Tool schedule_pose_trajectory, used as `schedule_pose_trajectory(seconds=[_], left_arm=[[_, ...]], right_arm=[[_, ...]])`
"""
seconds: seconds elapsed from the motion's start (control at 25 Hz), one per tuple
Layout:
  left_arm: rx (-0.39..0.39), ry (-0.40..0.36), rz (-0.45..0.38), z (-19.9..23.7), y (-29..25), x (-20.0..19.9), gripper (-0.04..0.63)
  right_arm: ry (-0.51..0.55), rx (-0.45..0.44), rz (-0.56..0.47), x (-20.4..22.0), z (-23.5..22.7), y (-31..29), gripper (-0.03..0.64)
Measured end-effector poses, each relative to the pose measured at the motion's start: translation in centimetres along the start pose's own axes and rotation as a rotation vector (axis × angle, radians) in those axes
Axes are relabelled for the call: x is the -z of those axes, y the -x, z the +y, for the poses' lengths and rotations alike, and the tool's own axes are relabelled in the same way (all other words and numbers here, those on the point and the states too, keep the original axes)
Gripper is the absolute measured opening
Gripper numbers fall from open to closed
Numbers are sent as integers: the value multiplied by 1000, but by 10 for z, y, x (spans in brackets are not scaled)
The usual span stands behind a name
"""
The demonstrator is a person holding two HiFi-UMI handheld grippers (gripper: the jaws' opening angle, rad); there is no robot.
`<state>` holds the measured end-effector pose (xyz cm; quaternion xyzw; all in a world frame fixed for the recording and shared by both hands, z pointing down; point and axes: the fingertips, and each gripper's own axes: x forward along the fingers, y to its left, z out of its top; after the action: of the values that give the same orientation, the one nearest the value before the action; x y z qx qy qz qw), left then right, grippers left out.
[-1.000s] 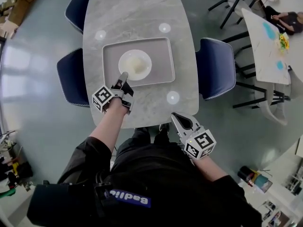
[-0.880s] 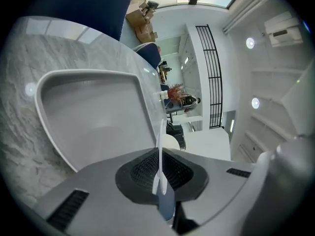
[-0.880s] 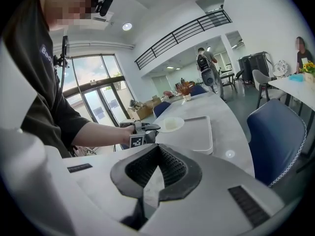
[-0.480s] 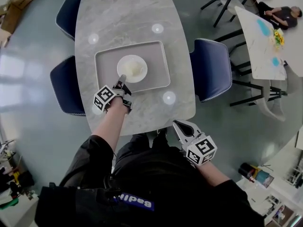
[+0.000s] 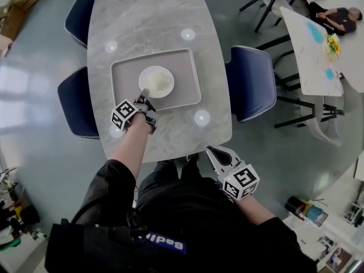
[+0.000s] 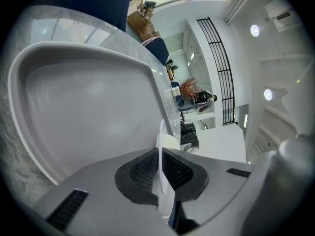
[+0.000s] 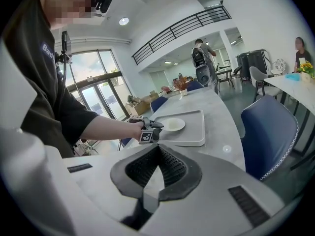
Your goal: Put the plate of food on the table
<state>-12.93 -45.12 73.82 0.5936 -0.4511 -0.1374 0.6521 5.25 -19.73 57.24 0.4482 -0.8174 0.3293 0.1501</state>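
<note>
Plate of food (image 5: 149,77), white and round, lies in the middle of a grey tray (image 5: 122,73) with rounded corners. Pale food (image 5: 161,83) is heaped at the plate's centre. Tray and plate stand on the grey marbled surface (image 5: 153,21), nearer the person's end than the far end.

Left tool (image 5: 145,93) reaches over the tray's near wall, its jaws nearly together and pressed on the plate's near edge. In the left gripper view the thin white rim (image 6: 160,132) stands edge-on between the two dark ribbed pads (image 6: 142,168), with the tray's bare floor spreading behind it. Whether the plate is raised off the tray cannot be told.

Right tool (image 5: 215,152) hangs off the surface, just beyond its near edge and close to the person's body, well apart from the tray. The right gripper view shows its jaws meeting at the tips with nothing between them.

Blue chairs flank the surface: one on the right (image 5: 250,84) and two on the left (image 5: 71,104). A white table (image 5: 315,56) stands apart at the upper right.
</note>
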Motion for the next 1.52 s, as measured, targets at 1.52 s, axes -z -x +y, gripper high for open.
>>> schedule_pose_trajectory(seconds=[1.52], left_arm=[[-107,-362,231,-49,82,58,144]], right_arm=[[56,-38,-105,-30,7,21,11]])
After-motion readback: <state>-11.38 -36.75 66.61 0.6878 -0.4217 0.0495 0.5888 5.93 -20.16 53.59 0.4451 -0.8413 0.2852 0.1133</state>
